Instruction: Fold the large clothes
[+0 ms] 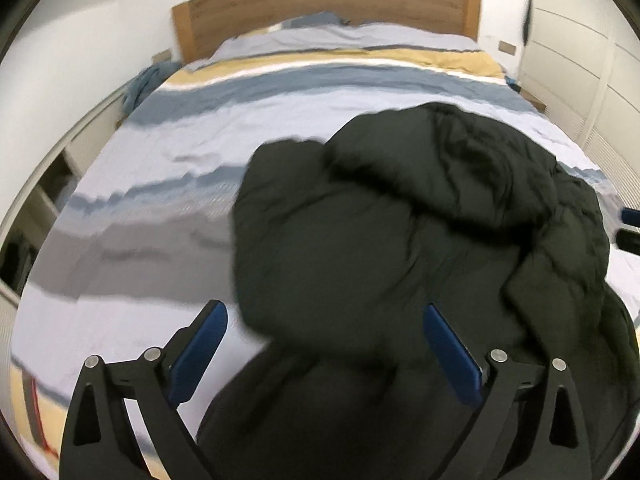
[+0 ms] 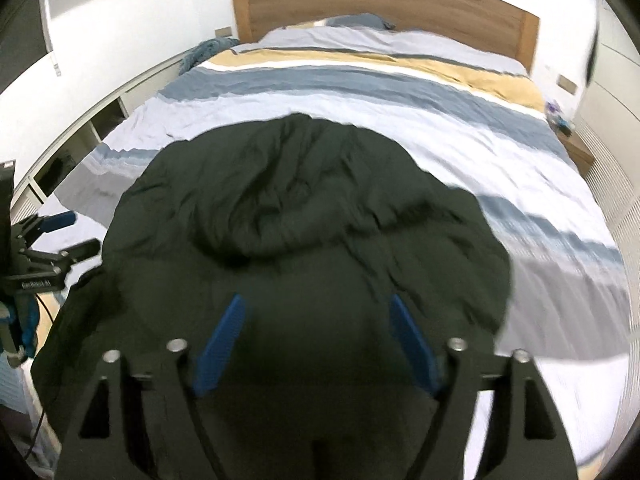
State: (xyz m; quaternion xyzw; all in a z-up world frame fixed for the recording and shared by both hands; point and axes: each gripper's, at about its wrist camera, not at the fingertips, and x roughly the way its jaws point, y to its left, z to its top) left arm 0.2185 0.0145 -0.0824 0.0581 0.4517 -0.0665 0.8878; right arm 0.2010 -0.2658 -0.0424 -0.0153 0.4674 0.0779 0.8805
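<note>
A large black puffy hooded jacket [image 1: 400,220] lies crumpled on the striped bed, hood toward the headboard. It also shows in the right wrist view [image 2: 300,220]. My left gripper [image 1: 326,316] is open, its blue pads [image 1: 200,348] wide apart, over the jacket's near left edge and holding nothing. My right gripper [image 2: 318,312] is open above the jacket's lower middle, empty. The left gripper also shows at the left edge of the right wrist view [image 2: 72,232], and the right gripper's tips show at the right edge of the left wrist view [image 1: 630,228].
The bed [image 1: 200,168] has a blue, white, grey and yellow striped duvet and a wooden headboard [image 2: 384,4]. White shelving [image 2: 100,120] runs along the left side. White wardrobe doors [image 1: 580,60] and a small bedside table [image 2: 576,152] stand at the right.
</note>
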